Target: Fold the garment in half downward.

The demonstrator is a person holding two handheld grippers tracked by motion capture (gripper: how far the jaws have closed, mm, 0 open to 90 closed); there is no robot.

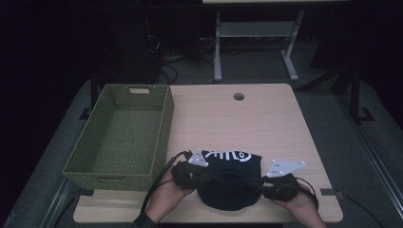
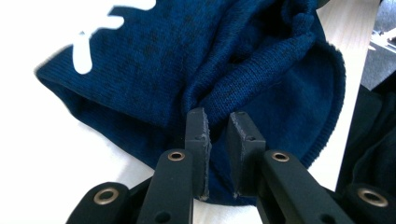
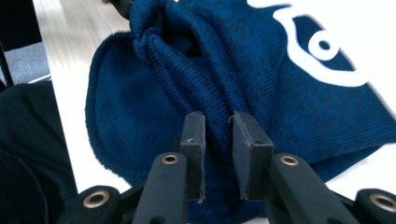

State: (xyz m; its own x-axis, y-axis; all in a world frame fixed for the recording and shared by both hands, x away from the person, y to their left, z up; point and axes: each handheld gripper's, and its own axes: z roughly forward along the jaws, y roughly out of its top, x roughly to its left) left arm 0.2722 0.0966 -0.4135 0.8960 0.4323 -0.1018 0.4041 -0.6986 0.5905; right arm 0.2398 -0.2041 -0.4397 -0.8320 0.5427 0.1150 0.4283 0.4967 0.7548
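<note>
Knitwear like this dark blue beanie (image 1: 231, 183) (soft, light, floppy) lying at the table's (image 1: 266, 123) near edge wants pinching by its folds, so I read my left gripper (image 2: 219, 122) and right gripper (image 3: 219, 122) as clenched on bunched fabric.

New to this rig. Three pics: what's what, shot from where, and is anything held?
No robot arm here: a person holds a two-jaw gripper in each hand. The high view looks down on the table from above; the left gripper and right gripper come in at the bottom. The other two pictures come from cameras riding on each gripper, looking along its black jaws.

On the table: an empty green basket at the left, and a dark blue knit hat with a white print near the front edge.

Each gripper pinches a fold of the hat, the left gripper on one side, the right gripper on the other.
</note>
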